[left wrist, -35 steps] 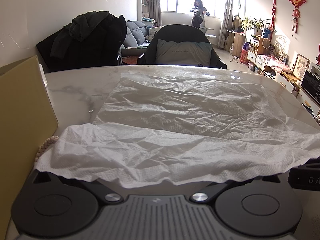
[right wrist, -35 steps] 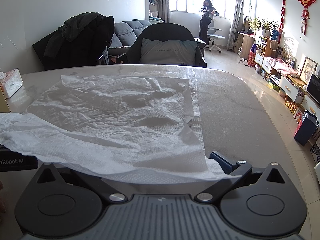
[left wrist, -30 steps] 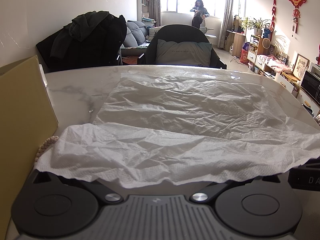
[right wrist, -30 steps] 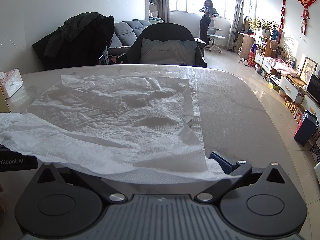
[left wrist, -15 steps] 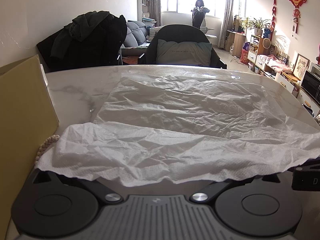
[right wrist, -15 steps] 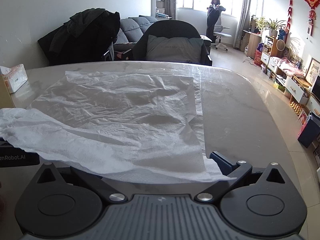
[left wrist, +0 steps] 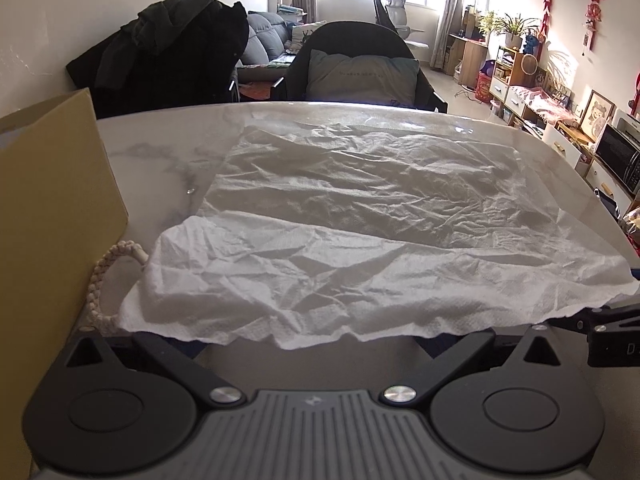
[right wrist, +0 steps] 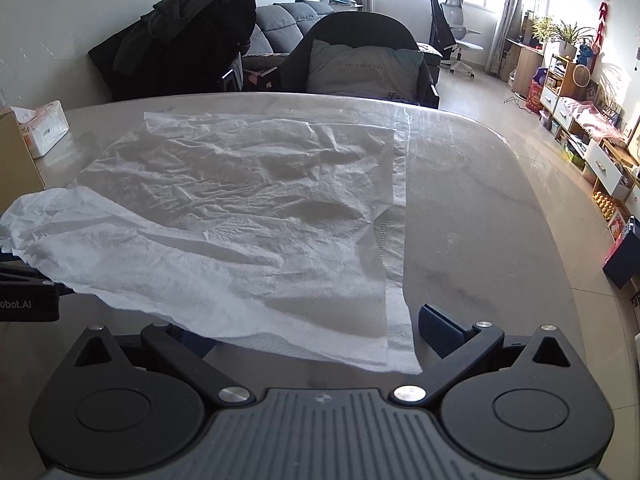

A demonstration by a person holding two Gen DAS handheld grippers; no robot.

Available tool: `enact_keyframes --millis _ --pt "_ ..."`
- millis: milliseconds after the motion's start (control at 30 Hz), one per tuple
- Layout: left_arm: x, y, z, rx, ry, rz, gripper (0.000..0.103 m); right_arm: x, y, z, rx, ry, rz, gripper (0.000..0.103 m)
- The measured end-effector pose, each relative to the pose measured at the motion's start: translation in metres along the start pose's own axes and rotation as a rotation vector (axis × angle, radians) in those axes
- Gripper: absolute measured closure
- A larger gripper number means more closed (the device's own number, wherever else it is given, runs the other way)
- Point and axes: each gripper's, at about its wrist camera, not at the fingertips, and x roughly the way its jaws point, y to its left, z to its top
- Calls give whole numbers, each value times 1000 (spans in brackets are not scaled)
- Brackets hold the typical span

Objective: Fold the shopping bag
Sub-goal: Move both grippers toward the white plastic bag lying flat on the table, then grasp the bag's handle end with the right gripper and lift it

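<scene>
**Near hem of the shopping bag lifted, fold partway over**

Left wrist view: the shopping bag (left wrist: 360, 200), a thin crinkled white plastic sheet, lies spread across the marble bench (left wrist: 160, 148). Its near hem is raised off the bench and drapes forward over the rest of the bag as a brighter, doubled band. The left claw (left wrist: 308, 344) sits beneath that hem; the plastic hides both fingertips, so I cannot tell whether it is clamped on the bag or merely under it. A cardboard box (left wrist: 52, 208) stands to the left of the bag, with a beaded cord (left wrist: 100, 272) between box and bag. At the bag's near right corner, part of the other tool shows.

Right wrist view: the same bag (right wrist: 248, 200) fills the bench (right wrist: 480, 208), its right edge running straight away from the camera. The right claw (right wrist: 312, 340) has its right finger (right wrist: 444, 320) bare and standing just beside the bag's near right corner, not pressed against plastic; the left finger is under the sheet. It reads as spread apart, gripping nothing I can confirm. A tissue pack (right wrist: 44, 128) sits beyond the bag's far left corner.

Progress, as a judgement: one lengthwise fold is in the making, hem carried only a short way over; most of the bag remains a single spread layer, so further folds are left.

Against the earlier frames: both cameras sit higher and farther forward, and the lifted band reaches further over the bag.
</scene>
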Motion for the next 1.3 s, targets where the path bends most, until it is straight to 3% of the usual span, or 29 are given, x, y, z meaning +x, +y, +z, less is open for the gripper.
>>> enact_keyframes --millis 133,267,733,1267,1300 --pt "-10 15 6 -109 -14 -2 0 -6 -2 7 19 16 16 1" --pt "-13 21 15 -125 17 4 0 -11 -4 13 37 32 31 1" --pt "-44 12 27 54 -8 73 0 -24 -22 14 47 80 125 1" --pt "-58 17 23 136 -28 51 0 -36 -26 8 -88 17 37 1" --pt "-58 16 23 142 -27 52 0 -37 -19 8 -163 -8 4 1"
